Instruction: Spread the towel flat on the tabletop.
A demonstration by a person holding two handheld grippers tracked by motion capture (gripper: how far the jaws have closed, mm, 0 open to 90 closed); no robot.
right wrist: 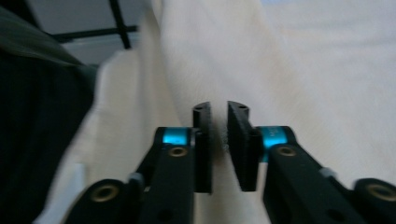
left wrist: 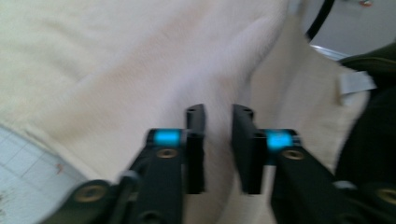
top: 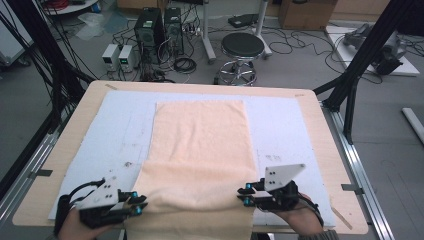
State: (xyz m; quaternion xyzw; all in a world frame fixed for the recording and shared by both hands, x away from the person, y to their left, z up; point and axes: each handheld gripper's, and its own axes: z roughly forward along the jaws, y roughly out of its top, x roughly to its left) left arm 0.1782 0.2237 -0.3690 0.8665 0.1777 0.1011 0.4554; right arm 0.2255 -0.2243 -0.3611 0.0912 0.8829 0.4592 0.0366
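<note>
Two black grippers, pinching soft, fuzzy cream towel

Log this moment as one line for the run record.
left gripper: shut on towel near-left edge | right gripper: shut on towel near-right edge | towel: far part flat on mat

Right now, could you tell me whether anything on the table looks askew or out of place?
The peach towel lies mostly flat on the white mat, but its near end hangs over the table edge. There a raised fold is pinched in each hand-held gripper, left and right. Nothing looks spilled or damaged.
</note>
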